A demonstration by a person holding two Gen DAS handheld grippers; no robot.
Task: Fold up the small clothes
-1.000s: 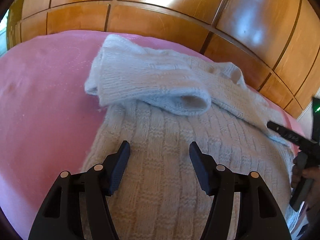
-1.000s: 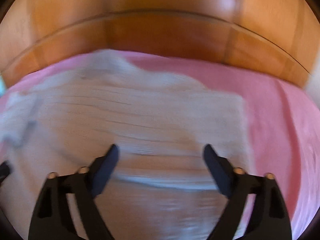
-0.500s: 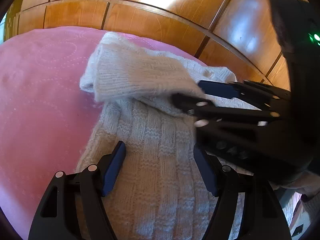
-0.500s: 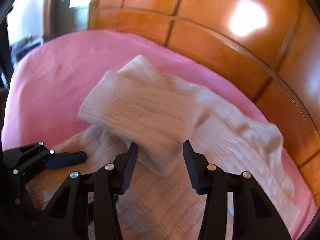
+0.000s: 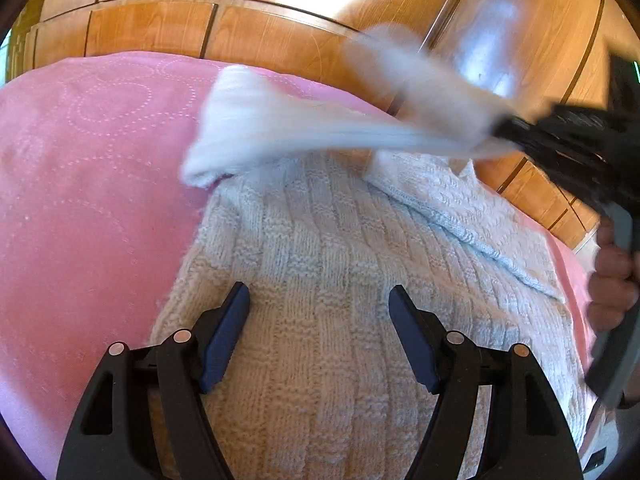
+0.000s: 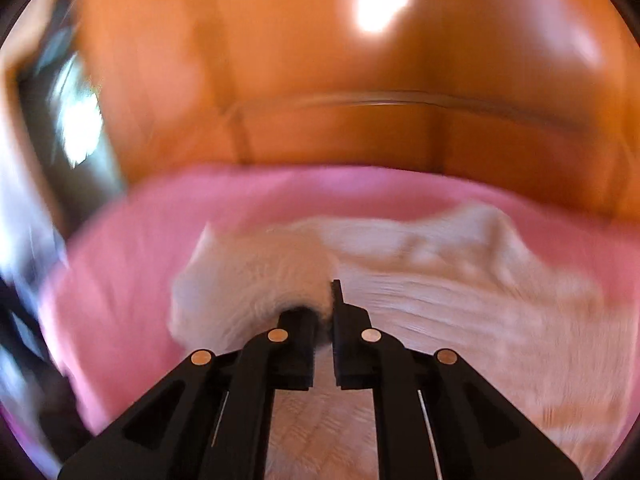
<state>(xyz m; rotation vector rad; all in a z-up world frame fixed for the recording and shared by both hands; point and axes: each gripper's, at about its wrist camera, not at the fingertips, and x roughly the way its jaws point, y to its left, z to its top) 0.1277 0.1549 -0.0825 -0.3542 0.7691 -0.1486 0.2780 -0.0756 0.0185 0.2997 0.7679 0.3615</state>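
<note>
Closest in the left wrist view, the left gripper (image 5: 319,304) hangs over the white knitted sweater (image 5: 328,320). Its two blue pads (image 5: 224,340) are spread wide apart, and nothing is pinched between them. The knit lies flat under them. Whether the tips touch the wool is hard to tell. The bottom of the sweater is cut off by the edge of the picture.

The sweater lies on a pink bedspread (image 5: 88,208) with dotted circle stitching.

A little farther on, one sleeve (image 5: 280,128) is lifted off the sweater and pulled out toward the right. It is a blurry white streak, so its folds cannot be made out. The right gripper (image 5: 500,126) is squeezed tight on the end of the sleeve. Here it is only a dark smear. A person's hand (image 5: 612,276) on its grey handle is half cut off at the right edge.

In the right wrist view, the right gripper (image 6: 325,312) has its black fingers (image 6: 298,320) nearly together, with fuzzy white sleeve (image 6: 256,280) bunched between them. The left fingertip is buried in the wool. Everything past it is blurred: the sweater (image 6: 460,288), the bedspread (image 6: 132,264) and some dark shapes at the left edge that cannot be made out.

Farthest away stand shiny brown wooden panels (image 5: 256,32), with a bright glare on them.
</note>
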